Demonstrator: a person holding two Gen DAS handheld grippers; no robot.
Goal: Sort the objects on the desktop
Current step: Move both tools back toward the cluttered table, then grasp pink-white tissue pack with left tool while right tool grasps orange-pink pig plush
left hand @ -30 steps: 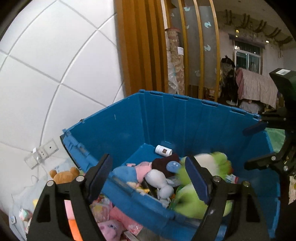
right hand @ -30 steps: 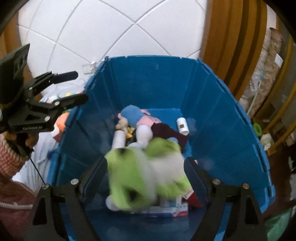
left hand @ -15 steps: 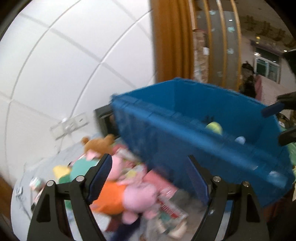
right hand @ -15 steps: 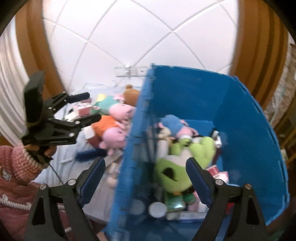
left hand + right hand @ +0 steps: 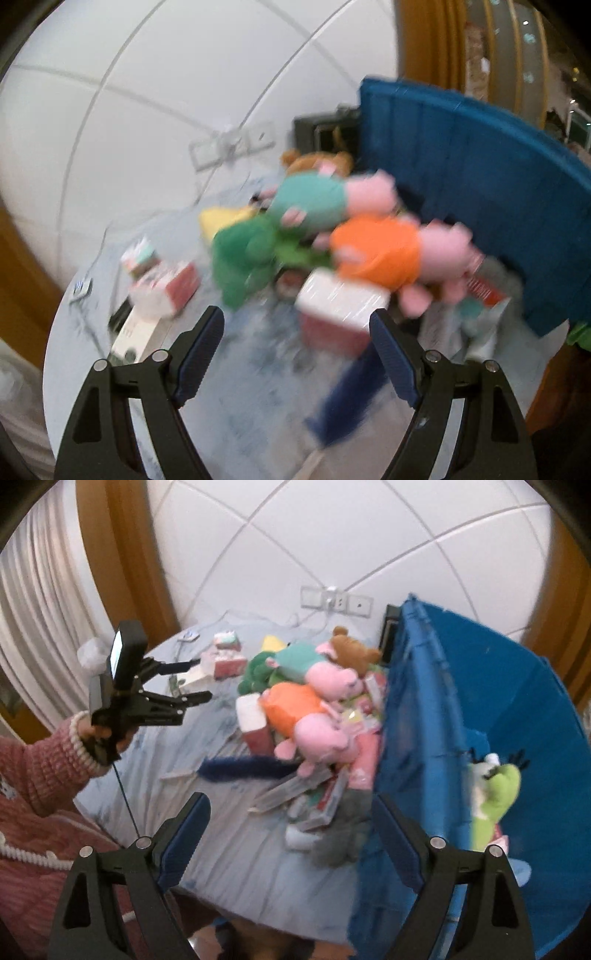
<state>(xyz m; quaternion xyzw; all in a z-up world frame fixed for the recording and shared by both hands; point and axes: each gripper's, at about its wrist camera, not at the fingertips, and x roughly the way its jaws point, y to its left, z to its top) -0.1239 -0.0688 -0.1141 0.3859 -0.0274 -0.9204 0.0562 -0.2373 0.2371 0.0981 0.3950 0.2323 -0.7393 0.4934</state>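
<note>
A blue crate [image 5: 480, 709] stands at the right of a round table with a pale blue cloth [image 5: 207, 834]. A green and white plush [image 5: 495, 794] lies inside it. Beside the crate is a pile: a pig plush in orange [image 5: 295, 705] [image 5: 380, 251], a pig plush in teal [image 5: 299, 661] [image 5: 314, 199], a dark green plush [image 5: 243, 254], a brown bear [image 5: 354, 650], boxes and tubes. My left gripper [image 5: 295, 339] [image 5: 195, 679] is open and empty above the table's left side. My right gripper [image 5: 288, 830] is open and empty near the crate's front corner.
A dark blue fuzzy strip [image 5: 243, 768] lies on the cloth in front of the pile. A grey plush [image 5: 343, 830] lies against the crate. Small red and white boxes [image 5: 225, 657] sit at the back left. Wall sockets [image 5: 336, 598] with a cable are behind.
The green plush dropped from my right gripper into the crate. Both grippers swung left, away from the crate and over the table's pile. The left view is motion blurred.
</note>
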